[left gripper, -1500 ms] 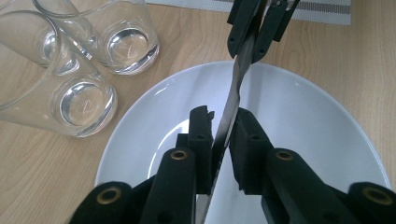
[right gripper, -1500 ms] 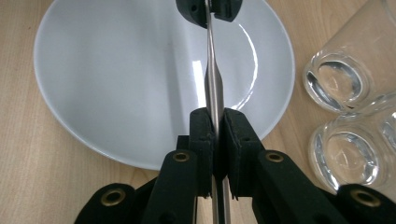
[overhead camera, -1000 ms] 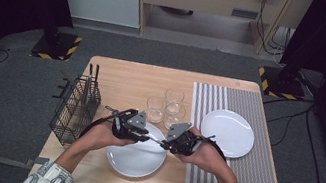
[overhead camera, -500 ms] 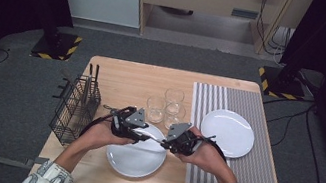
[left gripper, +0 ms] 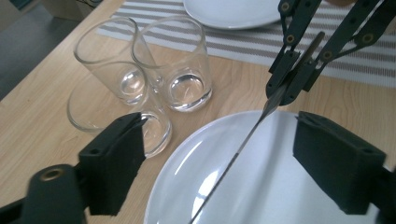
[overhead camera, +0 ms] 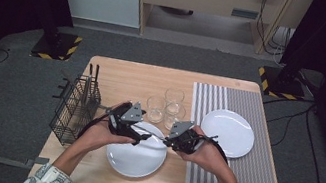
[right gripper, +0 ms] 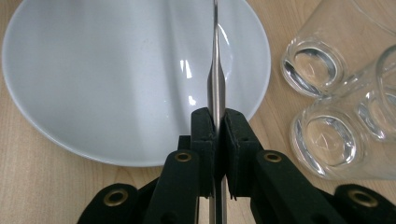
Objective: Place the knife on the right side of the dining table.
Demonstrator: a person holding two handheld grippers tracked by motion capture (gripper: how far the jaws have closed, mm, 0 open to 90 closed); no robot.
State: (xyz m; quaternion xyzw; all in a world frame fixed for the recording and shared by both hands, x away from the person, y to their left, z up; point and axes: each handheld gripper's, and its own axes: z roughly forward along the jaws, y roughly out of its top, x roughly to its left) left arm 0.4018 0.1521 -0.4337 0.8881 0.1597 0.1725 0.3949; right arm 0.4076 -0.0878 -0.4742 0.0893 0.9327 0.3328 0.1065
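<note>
**A:** So what are we doing with the slim silver table knife (right gripper: 216,79) here? It's hanging in the air over the round white plate (overhead camera: 135,154) at the near edge of the wooden table (overhead camera: 124,72).

**B:** Looks like a handover to us. Our right gripper (right gripper: 215,122) has its jaws pinched tight on the knife's handle end, with the blade running out over the plate toward our left gripper (left gripper: 219,154). That one has its jaws spread wide, one pad on each side of the blade and touching neither. We'd guess holding it level over the plate means a slip drops it on china, not on the floor.

**A:** Why pass it at all?

**B:** Our bet is the black wire cutlery basket (overhead camera: 75,106) at the table's left edge. It already holds a couple of upright utensils, and the left hand is nearer to it.

**A:** Anything in the way?

**B:** Three clear drinking glasses (overhead camera: 155,109) stand bunched just behind the plate, close to both grippers, so a swing backward could clip them. A second white plate (overhead camera: 227,132) on the grey striped placemat (overhead camera: 261,154) to the right is well apart. The run from plate to basket looks open.
</note>
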